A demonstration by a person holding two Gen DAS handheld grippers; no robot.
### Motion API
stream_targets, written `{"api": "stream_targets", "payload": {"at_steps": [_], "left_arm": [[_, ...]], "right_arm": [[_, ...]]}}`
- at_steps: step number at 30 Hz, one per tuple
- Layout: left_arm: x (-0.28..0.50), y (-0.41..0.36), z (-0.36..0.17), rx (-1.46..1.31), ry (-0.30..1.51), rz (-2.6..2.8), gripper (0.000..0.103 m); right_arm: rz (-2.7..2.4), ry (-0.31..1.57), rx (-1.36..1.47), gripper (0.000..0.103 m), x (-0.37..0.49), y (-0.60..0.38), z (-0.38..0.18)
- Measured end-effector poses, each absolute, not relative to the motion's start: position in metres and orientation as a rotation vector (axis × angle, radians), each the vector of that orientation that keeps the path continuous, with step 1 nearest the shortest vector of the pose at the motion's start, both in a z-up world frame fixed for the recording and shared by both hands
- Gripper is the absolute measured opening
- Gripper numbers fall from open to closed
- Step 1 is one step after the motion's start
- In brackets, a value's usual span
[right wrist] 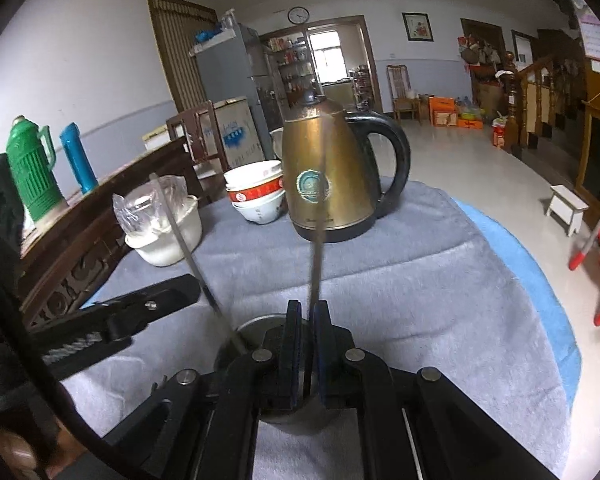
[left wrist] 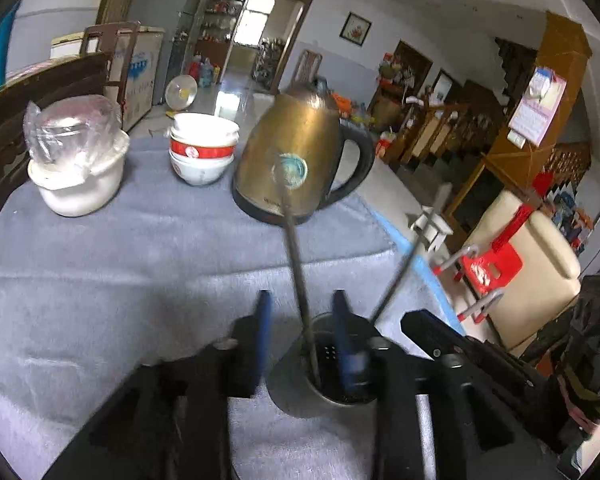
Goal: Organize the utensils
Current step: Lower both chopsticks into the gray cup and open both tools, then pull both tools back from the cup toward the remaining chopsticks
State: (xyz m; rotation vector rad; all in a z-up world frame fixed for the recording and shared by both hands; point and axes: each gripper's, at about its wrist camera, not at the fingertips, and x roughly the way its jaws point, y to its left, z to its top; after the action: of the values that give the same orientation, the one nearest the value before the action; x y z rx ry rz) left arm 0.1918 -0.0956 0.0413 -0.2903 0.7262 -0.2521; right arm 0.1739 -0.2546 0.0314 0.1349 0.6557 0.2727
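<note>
Letting go early risks trouble: your right gripper (right wrist: 307,316) pinches a metal utensil (right wrist: 319,216) over the steel holder (right wrist: 249,329) (left gripper (left wrist: 302,322) spread), which could tip.

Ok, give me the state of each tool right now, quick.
Left tool: open, pads apart around a spoon standing in the metal cup.
Right tool: closed on a thin metal utensil over the cup.

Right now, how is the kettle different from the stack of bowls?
The kettle is brassy metal with a black handle; the bowls are white with a red band and no handle. The kettle stands taller than the bowls. Both sit on the grey cloth.
</note>
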Motion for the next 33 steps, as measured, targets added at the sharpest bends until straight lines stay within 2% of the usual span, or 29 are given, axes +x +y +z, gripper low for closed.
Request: {"api": "stream_targets", "payload": {"at_steps": [3, 5, 6, 8, 10, 14, 22, 33], "left_arm": [[0.174, -0.083, 0.052, -0.298, 0.696, -0.248, 0.049], [0.159, -0.07, 0.057, -0.3, 0.674, -0.239, 0.051], [0.149, -0.061, 0.059, -0.305, 0.664, -0.227, 0.056], [0.132, -0.042, 0.058, -0.327, 0.654, -0.199, 0.062], [0.113, -0.023, 0.054, -0.339, 0.656, -0.165, 0.064], [0.087, 0.012, 0.031, -0.359, 0.713, -0.082, 0.067], [0.04, 0.065, -0.023, -0.45, 0.834, 0.039, 0.067], [0.032, 0.067, -0.018, -0.465, 0.815, 0.012, 0.067]], "right_arm": [[0.249, 0.65, 0.133, 0.012, 0.164, -0.258, 0.039], [0.241, 0.641, 0.135, 0.021, 0.154, -0.26, 0.043], [0.238, 0.638, 0.136, 0.025, 0.15, -0.262, 0.045], [0.236, 0.627, 0.144, 0.045, 0.137, -0.264, 0.048], [0.239, 0.613, 0.165, 0.066, 0.119, -0.268, 0.049], [0.262, 0.629, 0.175, 0.066, 0.085, -0.267, 0.04], [0.316, 0.819, 0.196, 0.066, 0.052, -0.236, -0.014], [0.386, 0.841, 0.163, 0.066, 0.047, -0.195, -0.009]]}}
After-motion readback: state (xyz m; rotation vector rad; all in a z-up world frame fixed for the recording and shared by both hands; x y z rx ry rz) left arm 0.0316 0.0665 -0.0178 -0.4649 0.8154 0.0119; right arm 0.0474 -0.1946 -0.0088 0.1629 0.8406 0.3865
